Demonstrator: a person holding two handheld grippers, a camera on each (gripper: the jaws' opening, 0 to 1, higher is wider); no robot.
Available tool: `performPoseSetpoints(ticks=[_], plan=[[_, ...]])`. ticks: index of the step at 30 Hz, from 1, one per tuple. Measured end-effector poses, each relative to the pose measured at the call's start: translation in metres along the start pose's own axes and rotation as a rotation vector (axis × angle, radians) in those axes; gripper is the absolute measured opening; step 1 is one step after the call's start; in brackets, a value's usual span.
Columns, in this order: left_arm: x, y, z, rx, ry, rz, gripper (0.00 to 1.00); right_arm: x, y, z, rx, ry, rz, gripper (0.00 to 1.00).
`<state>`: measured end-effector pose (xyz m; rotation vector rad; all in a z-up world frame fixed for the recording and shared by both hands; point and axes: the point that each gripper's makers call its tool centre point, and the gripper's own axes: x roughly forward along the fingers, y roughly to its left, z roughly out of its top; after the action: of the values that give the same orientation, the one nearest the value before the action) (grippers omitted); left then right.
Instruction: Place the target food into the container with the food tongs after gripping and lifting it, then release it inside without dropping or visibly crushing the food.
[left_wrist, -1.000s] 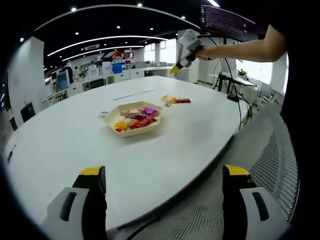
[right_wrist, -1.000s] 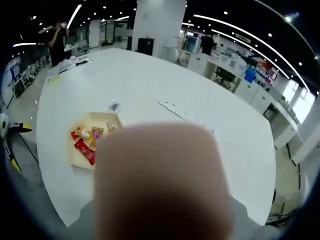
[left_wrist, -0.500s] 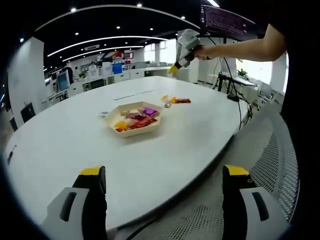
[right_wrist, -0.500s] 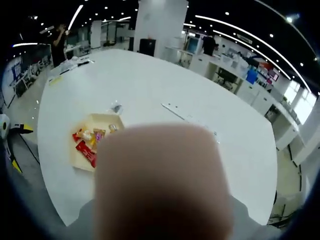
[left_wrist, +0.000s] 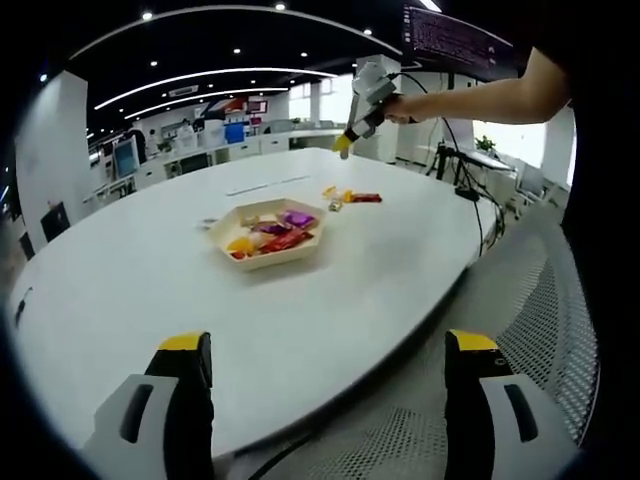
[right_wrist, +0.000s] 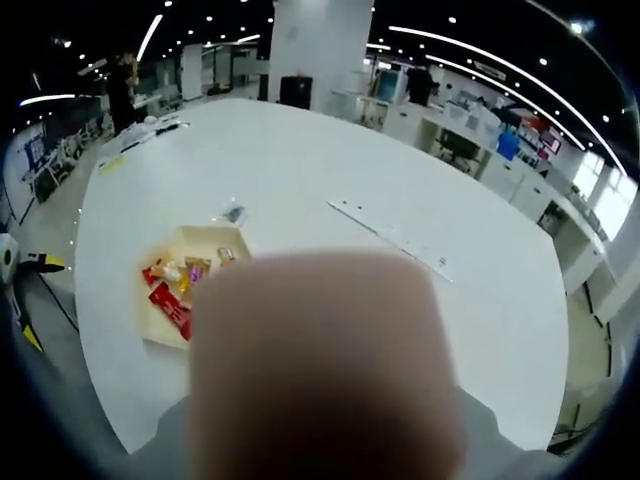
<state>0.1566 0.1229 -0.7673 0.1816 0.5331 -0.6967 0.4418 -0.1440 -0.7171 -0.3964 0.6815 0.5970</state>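
In the left gripper view, the left tool (left_wrist: 328, 400) rises from the bottom of the frame with its 2 black, yellow-tipped jaws spread wide and nothing between them. Beyond them lies the large white oval tabletop (left_wrist: 150, 290), filling the middle of the picture. Just above centre sits a shallow beige hexagonal tray (left_wrist: 265, 233) holding wrapped snacks in red, purple and yellow. A few loose wrapped snacks (left_wrist: 348, 198) lie on the tabletop to the upper right of the tray, apart from it. At the upper right, a person's bare forearm (left_wrist: 480, 98) reaches in from the right edge, holding the right tool (left_wrist: 343, 148) above the far side of the tabletop; its yellow tip points down, and whether its jaws are parted cannot be told. Grey mesh of a chair (left_wrist: 540, 330) shows at the lower right.

In the right gripper view, a blurred pinkish-beige shape (right_wrist: 325, 365) covers the lower centre, hiding the tool's jaws. The same tabletop (right_wrist: 330, 160) spreads behind it, with the tray (right_wrist: 185, 285) at the left, partly hidden by the blur.
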Motion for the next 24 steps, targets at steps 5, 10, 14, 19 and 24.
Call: performPoseSetpoints(ticks=[5, 10, 14, 19, 24], plan=[[0.000, 0.001, -0.002, -0.006, 0.009, 0.002, 0.94, 0.010, -0.002, -0.007, 0.011, 0.011, 0.006, 0.20], [0.001, 0.000, -0.003, -0.007, 0.020, 0.002, 0.94, 0.017, -0.007, -0.019, 0.018, 0.025, 0.007, 0.20], [0.001, 0.000, -0.005, -0.009, 0.029, 0.000, 0.94, 0.020, -0.011, -0.032, 0.027, 0.037, 0.005, 0.20], [0.002, 0.000, -0.007, -0.013, 0.046, -0.001, 0.94, 0.024, -0.018, -0.052, 0.045, 0.049, -0.002, 0.20], [0.003, 0.000, -0.009, -0.017, 0.057, 0.000, 0.94, 0.024, -0.023, -0.069, 0.067, 0.067, -0.007, 0.20]])
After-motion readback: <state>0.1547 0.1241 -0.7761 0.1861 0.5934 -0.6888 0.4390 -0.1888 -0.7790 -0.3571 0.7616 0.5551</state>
